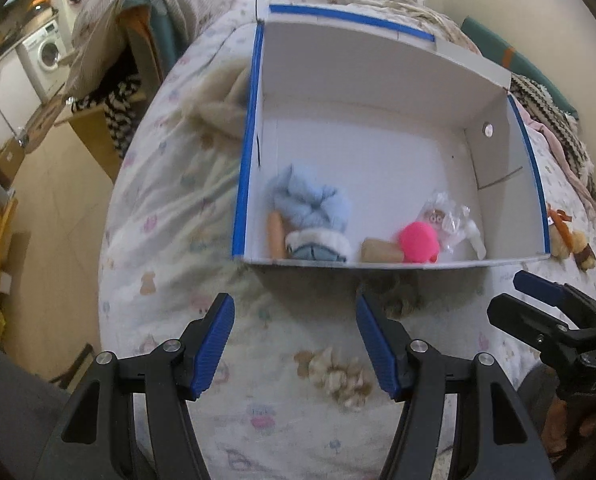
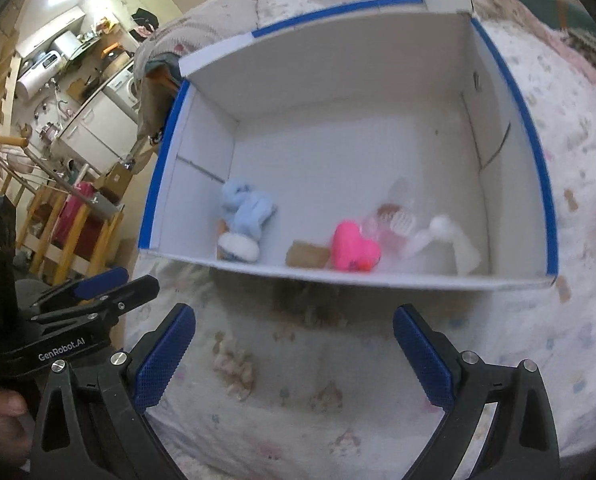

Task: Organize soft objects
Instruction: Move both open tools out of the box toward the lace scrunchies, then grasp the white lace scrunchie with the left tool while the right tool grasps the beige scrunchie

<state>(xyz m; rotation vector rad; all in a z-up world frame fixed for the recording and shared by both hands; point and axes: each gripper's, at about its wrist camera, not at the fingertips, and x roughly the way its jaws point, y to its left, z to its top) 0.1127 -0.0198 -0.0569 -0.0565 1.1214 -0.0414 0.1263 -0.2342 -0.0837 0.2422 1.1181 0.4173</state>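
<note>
- The left tool stood partly open with nothing between its blue pads, held over the patterned bed cover just short of the box's near wall
- The right tool gaped wider, also empty, touching nothing, over the same stretch of bed
- The white box with blue-taped rims sat on the bed, well in from its left edge
- Inside, along the near wall: a light-blue plush at the left corner, then a tan piece, a pink heart toy and a clear wrapped item towards the right
- A brown plush lay on the bed outside the box's right wall
</note>
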